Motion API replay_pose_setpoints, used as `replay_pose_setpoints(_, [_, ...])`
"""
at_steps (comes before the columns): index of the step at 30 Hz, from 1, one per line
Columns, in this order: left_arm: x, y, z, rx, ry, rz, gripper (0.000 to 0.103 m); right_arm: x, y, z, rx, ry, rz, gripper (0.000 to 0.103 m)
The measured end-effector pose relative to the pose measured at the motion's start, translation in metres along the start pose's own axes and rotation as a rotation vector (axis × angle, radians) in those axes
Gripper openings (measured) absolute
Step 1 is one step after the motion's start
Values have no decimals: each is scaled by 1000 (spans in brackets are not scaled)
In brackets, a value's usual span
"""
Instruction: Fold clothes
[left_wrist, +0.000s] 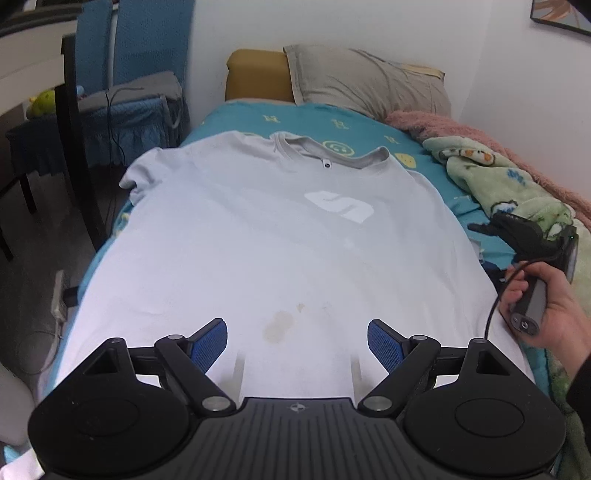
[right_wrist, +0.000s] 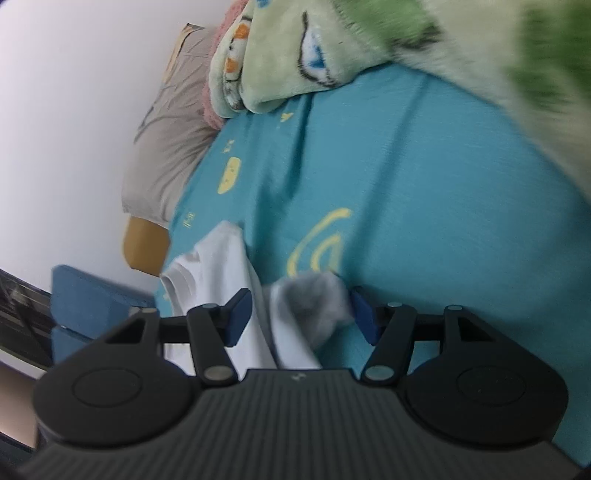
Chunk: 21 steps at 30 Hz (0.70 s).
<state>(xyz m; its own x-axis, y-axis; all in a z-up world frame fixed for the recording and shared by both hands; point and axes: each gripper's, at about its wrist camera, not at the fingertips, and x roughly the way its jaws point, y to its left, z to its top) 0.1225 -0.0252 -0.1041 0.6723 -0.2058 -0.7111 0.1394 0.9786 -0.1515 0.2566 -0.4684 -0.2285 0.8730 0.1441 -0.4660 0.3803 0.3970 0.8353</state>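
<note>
Fingers of the left gripper (left_wrist: 297, 345) spread wide over the T-shirt (left_wrist: 258, 236); right gripper (right_wrist: 301, 314) fingers part-open around its sleeve (right_wrist: 314, 310).

I'm seeing a grey pillow (left_wrist: 365, 79) lying at the head of the teal sheet (right_wrist: 424, 177), a green blanket (left_wrist: 491, 181) bunching beside it.

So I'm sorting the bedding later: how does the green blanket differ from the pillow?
The green blanket is fluffy, cartoon-printed and crumpled along the bed's wall side; the pillow is smooth, plain grey-beige and propped at the head of the bed. Both sit clear of the white T-shirt.
</note>
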Motion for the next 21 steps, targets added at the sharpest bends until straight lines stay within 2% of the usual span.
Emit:
replay_pose_setpoints(1, [3,0,1,-12,6,-8,85,4,-2,4,13,2,12,60])
replay_pose_setpoints(3, [9,1,4,-30,18,-23,85,9,-7,9,40,2,31,40])
replay_pose_setpoints(4, [12,1,4,-36,23,-26,85,10,-9,9,50,4,35,15])
replay_pose_setpoints(5, [15,2,5,-42,29,-29,85,11,-11,10,60,5,39,10])
replay_pose_setpoints(7, [22,3,5,-56,48,-28,85,10,-10,12,53,-3,45,9])
replay_pose_setpoints(9, [26,4,4,-67,63,-27,85,3,7,15,-26,-47,50,9])
replay_pose_setpoints(12, [26,5,5,-68,58,-18,85,-22,34,25,-148,-157,55,8])
replay_pose_setpoints(18, [17,1,10,-56,15,-18,85,-69,71,38,-406,-360,-30,8])
replay_pose_setpoints(21, [11,0,11,-47,-9,-13,85,-71,74,28,-474,-349,-56,8])
